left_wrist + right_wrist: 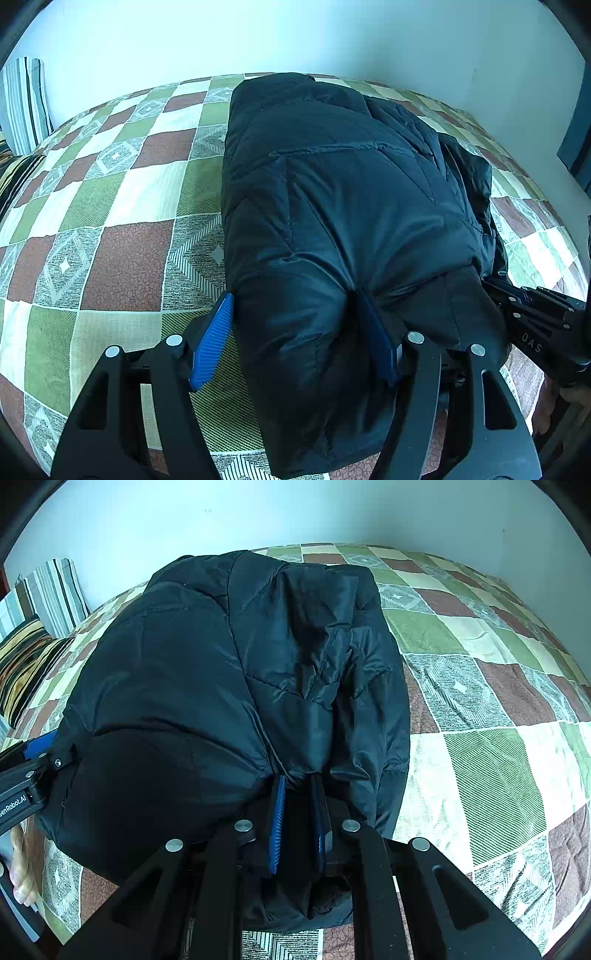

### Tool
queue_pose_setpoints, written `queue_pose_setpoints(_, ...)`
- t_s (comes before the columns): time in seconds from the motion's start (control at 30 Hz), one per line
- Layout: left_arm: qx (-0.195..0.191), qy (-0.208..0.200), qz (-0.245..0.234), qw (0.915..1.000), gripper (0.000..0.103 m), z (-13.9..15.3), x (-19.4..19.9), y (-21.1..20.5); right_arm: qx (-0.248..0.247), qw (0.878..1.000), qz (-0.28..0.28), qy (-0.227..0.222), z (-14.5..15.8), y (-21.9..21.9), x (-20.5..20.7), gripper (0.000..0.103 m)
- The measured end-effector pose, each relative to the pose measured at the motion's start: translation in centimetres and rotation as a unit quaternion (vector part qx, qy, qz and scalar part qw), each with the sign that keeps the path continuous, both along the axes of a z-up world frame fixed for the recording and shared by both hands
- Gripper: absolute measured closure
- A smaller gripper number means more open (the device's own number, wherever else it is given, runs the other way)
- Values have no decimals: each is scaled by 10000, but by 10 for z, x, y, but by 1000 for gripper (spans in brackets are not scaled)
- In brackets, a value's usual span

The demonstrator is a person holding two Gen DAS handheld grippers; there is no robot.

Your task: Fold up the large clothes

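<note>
A large dark navy puffer jacket (332, 192) lies bunched and partly folded on a patchwork bedspread (122, 206). My left gripper (295, 339) has its blue pads (212, 343) wide apart around a thick fold at the jacket's near left corner, pressing into it. My right gripper (299, 819) is shut on a thin pinch of the jacket (229, 657) at its near edge, blue pads (277, 823) close together. The right gripper also shows at the right edge of the left wrist view (532, 317). The left gripper shows at the left edge of the right wrist view (33, 768).
The checked green, brown and cream bedspread (498, 709) spreads to both sides of the jacket. Striped pillows (33, 635) lie at the far left by a pale wall (258, 33). A dark frame (576, 140) stands at the far right.
</note>
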State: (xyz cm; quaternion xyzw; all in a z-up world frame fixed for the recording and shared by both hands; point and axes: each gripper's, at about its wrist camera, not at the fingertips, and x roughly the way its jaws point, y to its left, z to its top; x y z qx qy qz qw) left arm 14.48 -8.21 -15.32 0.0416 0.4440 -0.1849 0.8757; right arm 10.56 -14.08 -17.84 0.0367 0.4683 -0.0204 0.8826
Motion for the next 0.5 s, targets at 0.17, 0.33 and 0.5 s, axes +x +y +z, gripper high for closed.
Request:
queue_pose_setpoints(0.17,0,-6,-6,10000,36,0,-1,1,1,10000,-26,-8,1,0,0,89)
queue_pose_setpoints(0.33,-2,6,-9,10000,36,-1,-1,0,33,10000,-58,-18,1,-1,0,89)
queue_pose_setpoints(0.5,-79,81,-27,9999,36,1,2,4,65,10000,-57,-23,6,-2,0,89)
